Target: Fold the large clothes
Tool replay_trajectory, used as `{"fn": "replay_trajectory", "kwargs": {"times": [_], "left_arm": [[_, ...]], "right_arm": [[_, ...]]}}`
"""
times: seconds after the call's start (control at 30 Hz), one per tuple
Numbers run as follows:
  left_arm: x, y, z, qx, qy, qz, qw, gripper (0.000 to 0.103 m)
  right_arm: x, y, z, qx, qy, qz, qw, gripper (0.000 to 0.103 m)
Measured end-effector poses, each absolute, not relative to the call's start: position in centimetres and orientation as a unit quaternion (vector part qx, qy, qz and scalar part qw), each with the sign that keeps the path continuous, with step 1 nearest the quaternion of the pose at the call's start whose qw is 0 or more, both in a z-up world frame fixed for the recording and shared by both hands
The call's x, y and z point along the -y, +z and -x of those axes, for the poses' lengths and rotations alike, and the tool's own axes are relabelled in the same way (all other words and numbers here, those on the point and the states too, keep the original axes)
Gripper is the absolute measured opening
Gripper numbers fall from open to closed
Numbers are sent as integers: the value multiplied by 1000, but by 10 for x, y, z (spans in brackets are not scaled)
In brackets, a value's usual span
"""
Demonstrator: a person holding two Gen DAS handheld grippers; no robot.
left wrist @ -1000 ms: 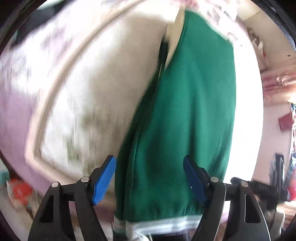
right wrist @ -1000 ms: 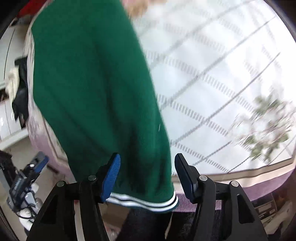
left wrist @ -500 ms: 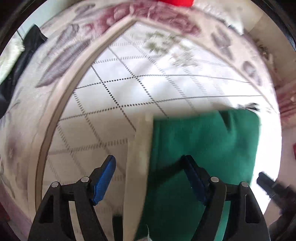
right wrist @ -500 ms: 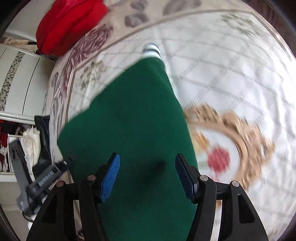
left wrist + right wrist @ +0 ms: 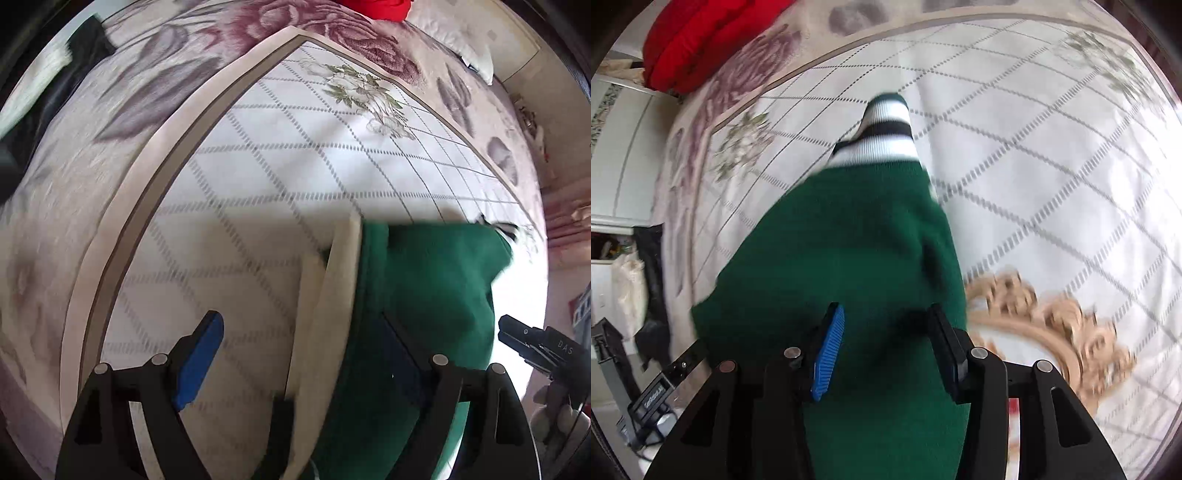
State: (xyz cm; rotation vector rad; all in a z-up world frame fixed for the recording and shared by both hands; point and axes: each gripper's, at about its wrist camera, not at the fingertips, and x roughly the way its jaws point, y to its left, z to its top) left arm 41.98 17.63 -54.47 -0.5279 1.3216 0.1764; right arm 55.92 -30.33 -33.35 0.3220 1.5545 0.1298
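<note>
A dark green knit garment (image 5: 849, 258) with a white-and-black striped ribbed cuff (image 5: 882, 129) lies on the quilted white bedspread (image 5: 1052, 166). In the left wrist view the green garment (image 5: 436, 288) shows with a cream strip (image 5: 332, 295) along its left edge. My left gripper (image 5: 299, 354) is open, the cream edge and green cloth between its fingers. My right gripper (image 5: 886, 339) is open over the green cloth, its fingers apart and not pinching.
A red bundle (image 5: 698, 40) lies at the bed's far corner. A floral purple border (image 5: 184, 74) rings the bedspread. A gold ornament print (image 5: 1052, 332) sits right of the garment. The other gripper (image 5: 535, 343) shows at the left wrist view's right edge. Dark clothes (image 5: 653, 295) hang beside the bed.
Both grippers swung from looking down the hanging garment to looking across the bed. The green garment now lies spread on the bedspread, its striped cuff far out.
</note>
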Motion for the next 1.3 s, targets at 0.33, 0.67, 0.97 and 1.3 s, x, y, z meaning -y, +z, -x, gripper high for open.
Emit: {"fn": "replay_trajectory", "kwargs": {"times": [0.33, 0.67, 0.97, 1.3], "left_arm": [[-125, -580, -366, -622, -31, 283, 730, 40], [-175, -591, -351, -587, -41, 379, 714, 23], [-157, -563, -319, -619, -28, 316, 718, 32], [-154, -555, -297, -622, -4, 313, 718, 31]], "right_arm": [[349, -366, -421, -753, 28, -216, 621, 67], [360, -358, -401, -747, 27, -221, 626, 67], [370, -339, -367, -745, 46, -240, 621, 67], [389, -347, -296, -763, 38, -238, 599, 67]]}}
